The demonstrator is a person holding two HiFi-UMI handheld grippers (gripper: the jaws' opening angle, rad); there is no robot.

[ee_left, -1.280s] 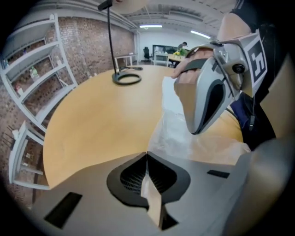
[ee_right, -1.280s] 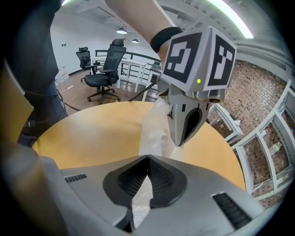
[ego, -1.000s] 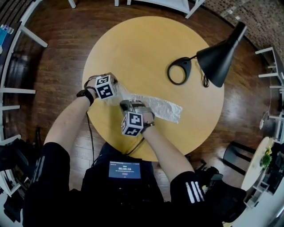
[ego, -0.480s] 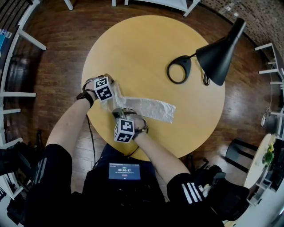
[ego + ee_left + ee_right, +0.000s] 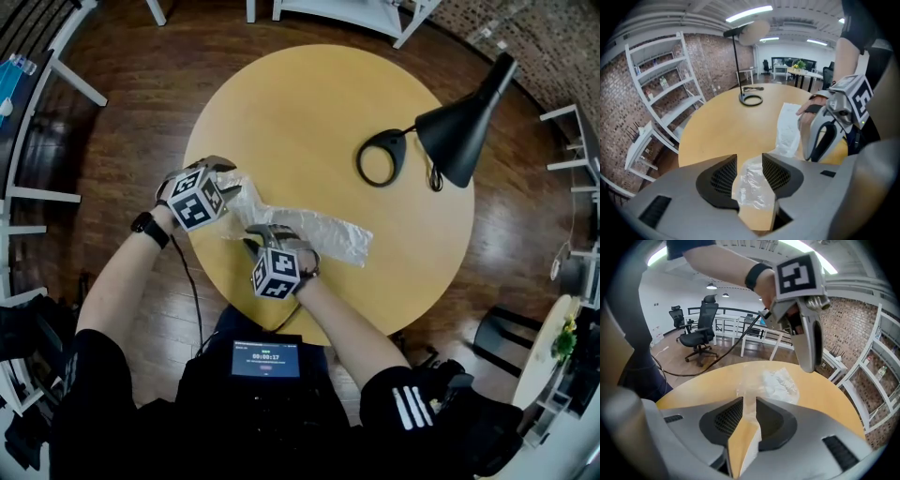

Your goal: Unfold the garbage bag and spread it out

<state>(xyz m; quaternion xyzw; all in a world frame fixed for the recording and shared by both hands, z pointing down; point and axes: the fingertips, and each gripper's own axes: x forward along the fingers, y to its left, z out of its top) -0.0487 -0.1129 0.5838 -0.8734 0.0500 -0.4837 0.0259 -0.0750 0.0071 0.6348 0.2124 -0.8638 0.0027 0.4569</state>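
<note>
A translucent white garbage bag [image 5: 314,225] lies crumpled along the near part of the round yellow table [image 5: 328,103]. My left gripper [image 5: 231,182] hovers above the bag's left end. Its jaws have just been opening, and the film [image 5: 751,183] hangs loosely between them. My right gripper [image 5: 271,234] is low over the bag's near edge. Its jaws have also just been opening, with a fold of the bag [image 5: 749,401] in the gap. Each gripper shows in the other's view: the right gripper [image 5: 828,129] and the left gripper [image 5: 806,333].
A black desk lamp [image 5: 459,131] with a ring base [image 5: 380,155] stands on the table's far right. White shelf frames [image 5: 37,141] and dark wooden floor surround the table. An office chair [image 5: 701,322] stands beyond it.
The left gripper has risen and drifted left, and its cube looks larger. The right gripper shifted slightly. The bag was drawn a little to the left and its left end bunched up.
</note>
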